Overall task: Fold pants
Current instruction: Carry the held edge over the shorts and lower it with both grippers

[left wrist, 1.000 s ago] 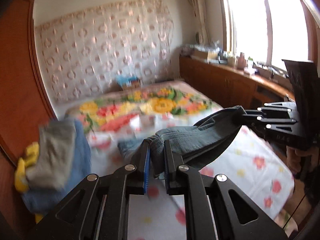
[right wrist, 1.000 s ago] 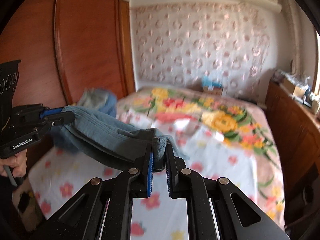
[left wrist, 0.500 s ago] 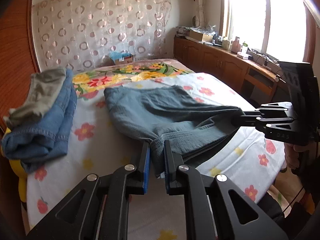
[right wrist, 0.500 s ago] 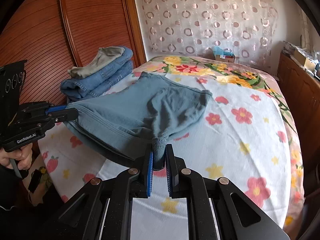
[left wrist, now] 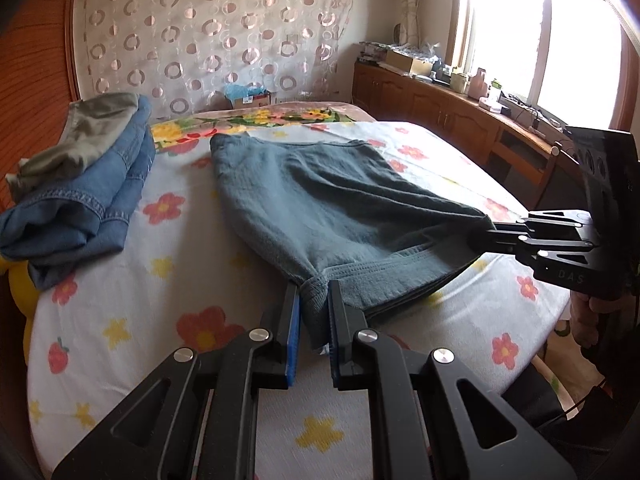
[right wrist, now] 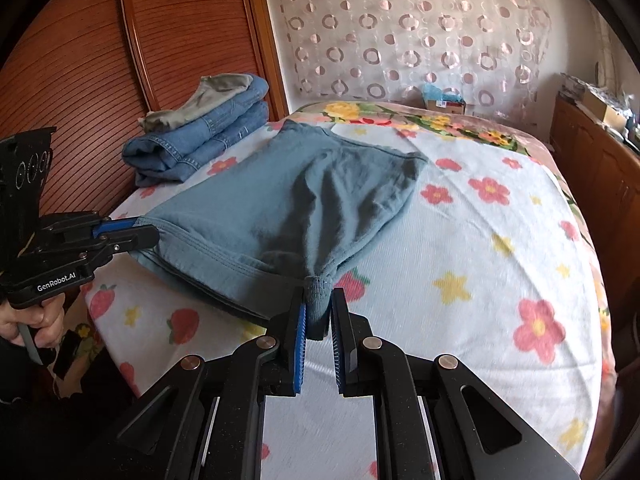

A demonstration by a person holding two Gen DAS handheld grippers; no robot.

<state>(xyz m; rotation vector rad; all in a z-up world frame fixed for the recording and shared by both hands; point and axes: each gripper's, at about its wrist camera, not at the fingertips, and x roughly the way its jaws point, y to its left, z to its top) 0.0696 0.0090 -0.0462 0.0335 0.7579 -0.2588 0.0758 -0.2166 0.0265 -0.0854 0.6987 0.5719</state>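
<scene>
My left camera is sitting low over the near edge of the bed (left wrist: 120, 292), looking along my fingers toward the curtain (left wrist: 208, 40) at the far end, with the window (left wrist: 540, 32) off to its right. My right camera is looking from the same near edge, angled toward the wardrobe (right wrist: 120, 60) on its left. Both are sitting close to the pants (left wrist: 320, 200) and both are taking in the folded stack (right wrist: 200, 136) at the far left corner. Each is catching the other gripper at its side: right gripper (left wrist: 492, 236), left gripper (right wrist: 148, 232).
</scene>
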